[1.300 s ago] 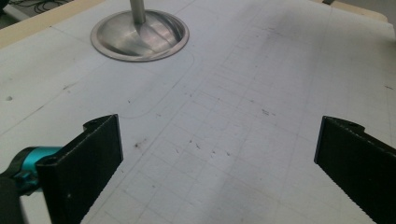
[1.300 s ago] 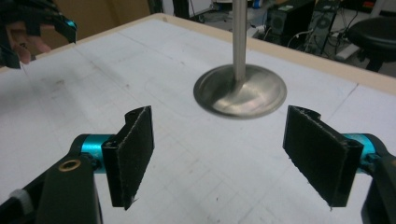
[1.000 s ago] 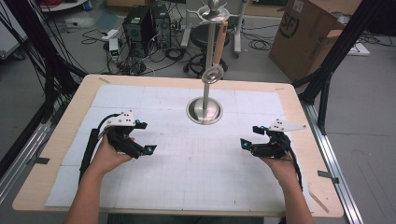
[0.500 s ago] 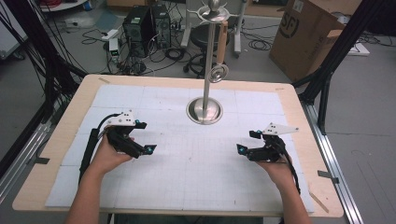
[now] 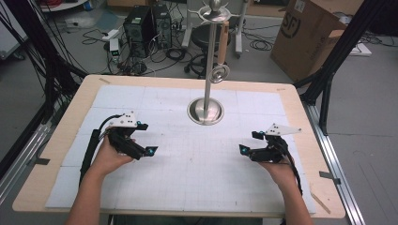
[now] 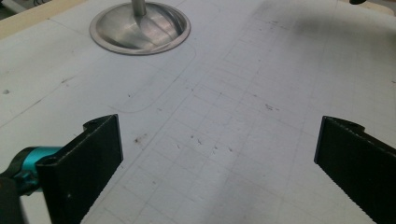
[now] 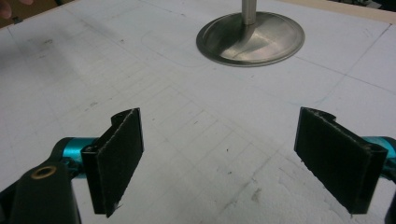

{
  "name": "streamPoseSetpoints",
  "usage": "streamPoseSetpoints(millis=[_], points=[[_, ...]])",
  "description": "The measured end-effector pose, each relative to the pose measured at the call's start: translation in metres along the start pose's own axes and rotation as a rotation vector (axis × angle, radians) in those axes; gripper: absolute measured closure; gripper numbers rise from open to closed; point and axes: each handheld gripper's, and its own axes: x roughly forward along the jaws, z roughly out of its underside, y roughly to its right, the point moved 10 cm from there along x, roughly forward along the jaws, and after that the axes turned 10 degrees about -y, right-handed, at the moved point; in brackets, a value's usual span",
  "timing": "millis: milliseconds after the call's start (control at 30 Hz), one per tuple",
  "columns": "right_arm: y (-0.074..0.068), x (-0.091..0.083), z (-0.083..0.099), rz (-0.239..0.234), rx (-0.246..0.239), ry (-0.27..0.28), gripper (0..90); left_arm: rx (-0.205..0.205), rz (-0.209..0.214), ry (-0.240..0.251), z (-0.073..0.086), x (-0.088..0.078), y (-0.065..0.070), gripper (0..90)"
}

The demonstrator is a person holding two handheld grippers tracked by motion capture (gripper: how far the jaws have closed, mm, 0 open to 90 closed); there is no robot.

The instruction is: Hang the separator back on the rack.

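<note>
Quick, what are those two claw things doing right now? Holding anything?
Left gripper: open, jaws wide apart, nothing between them.
Right gripper: open too, empty, above the white mat.

I see a polished metal stand (image 5: 205, 110) whose glossy base mirrors its pole. The table (image 5: 300, 122) has a pale wood rim under a matt white gridded sheet (image 5: 197, 173), scuffed and specked. My left gripper (image 6: 219, 154) and right gripper (image 7: 219, 158) have matt black ribbed pads.
</note>
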Motion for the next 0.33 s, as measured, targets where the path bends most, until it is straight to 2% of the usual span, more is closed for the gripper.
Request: streamPoseSetpoints(millis=[333], points=[[0.0043, -0.0004, 0.003, 0.008, 0.015, -0.003, 15.1, 0.001, 0.001, -0.007, 0.0008, 0.0016, 0.0, 1.6]])
